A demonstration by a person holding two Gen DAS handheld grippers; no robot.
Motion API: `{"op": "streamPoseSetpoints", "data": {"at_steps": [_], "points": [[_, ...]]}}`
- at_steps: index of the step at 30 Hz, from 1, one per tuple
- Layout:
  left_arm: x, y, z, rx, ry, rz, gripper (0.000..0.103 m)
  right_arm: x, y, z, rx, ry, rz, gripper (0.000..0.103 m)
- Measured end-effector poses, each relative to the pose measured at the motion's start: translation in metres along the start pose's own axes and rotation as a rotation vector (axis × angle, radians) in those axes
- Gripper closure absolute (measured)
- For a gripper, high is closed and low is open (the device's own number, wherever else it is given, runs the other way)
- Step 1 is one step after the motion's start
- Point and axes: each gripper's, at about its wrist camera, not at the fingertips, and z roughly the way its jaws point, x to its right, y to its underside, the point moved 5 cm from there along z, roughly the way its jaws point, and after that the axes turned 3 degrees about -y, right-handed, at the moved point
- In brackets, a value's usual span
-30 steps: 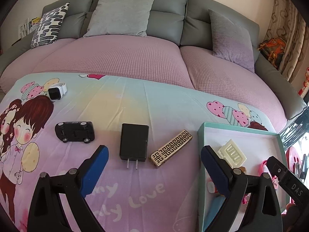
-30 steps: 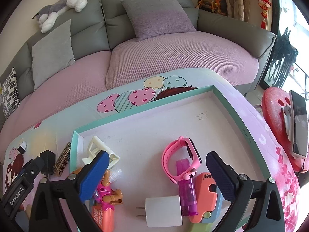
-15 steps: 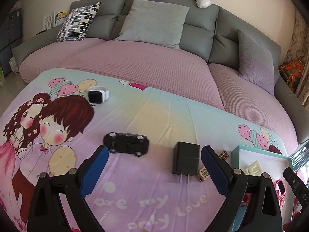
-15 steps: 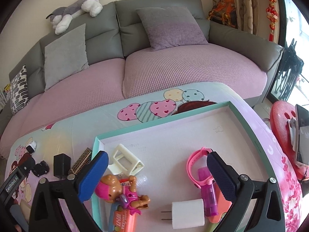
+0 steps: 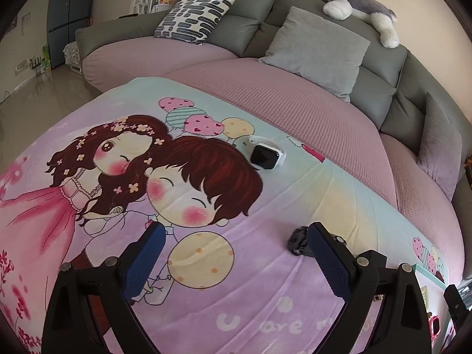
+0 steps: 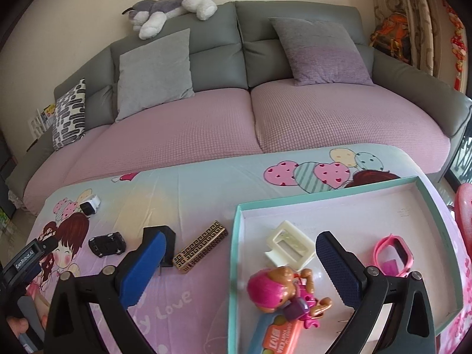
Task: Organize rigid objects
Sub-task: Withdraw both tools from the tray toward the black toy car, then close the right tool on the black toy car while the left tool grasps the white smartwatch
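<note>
My left gripper [image 5: 234, 231] is open and empty above the cartoon-print cloth. A white smartwatch [image 5: 265, 155] lies ahead of it; it also shows in the right wrist view [image 6: 90, 205]. A black toy car [image 5: 298, 240] sits partly behind its right finger [image 5: 326, 261]; the car also shows in the right wrist view [image 6: 107, 243]. My right gripper [image 6: 239, 246] is open and empty over the left rim of the teal tray [image 6: 236, 236]. A black charger [image 6: 168, 237] and a gold patterned bar [image 6: 200, 246] lie left of the tray.
The tray holds a cream plastic frame [image 6: 290, 246], a pink-haired toy figure [image 6: 277, 289] and a pink watch [image 6: 393, 255]. A grey sofa with pink covers [image 6: 206, 129] lies beyond the table. A red stool [image 6: 464, 209] stands at the right.
My left gripper has swung left, from the charger and gold bar past the toy car toward the white smartwatch. My right gripper has also panned left, from inside the tray to its left rim.
</note>
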Motion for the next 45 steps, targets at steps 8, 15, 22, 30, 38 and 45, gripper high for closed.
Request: {"op": "streamPoseSetpoints", "data": {"at_steps": [8,15,22,30,38,45], "points": [[0.003,-0.007,0.014,-0.042,0.079,0.026,0.006,-0.062,0.01,0.019,-0.021,-0.125,-0.081,0.0],[-0.02,-0.028,0.035,-0.065,0.043,0.05,0.006,-0.129,0.027,0.049,-0.075,-0.204,-0.182,0.0],[-0.034,-0.042,0.053,-0.079,0.035,0.085,0.006,-0.179,0.041,0.08,-0.146,-0.272,-0.224,0.0],[-0.027,-0.053,0.069,-0.085,0.079,0.137,0.006,-0.194,0.046,0.112,-0.196,-0.249,-0.205,0.0],[-0.011,-0.059,0.086,-0.098,0.13,0.16,0.006,-0.196,0.053,0.129,-0.227,-0.227,-0.194,0.012],[0.008,-0.055,0.101,-0.123,0.16,0.199,0.006,-0.192,0.05,0.131,-0.214,-0.221,-0.185,0.025]]}}
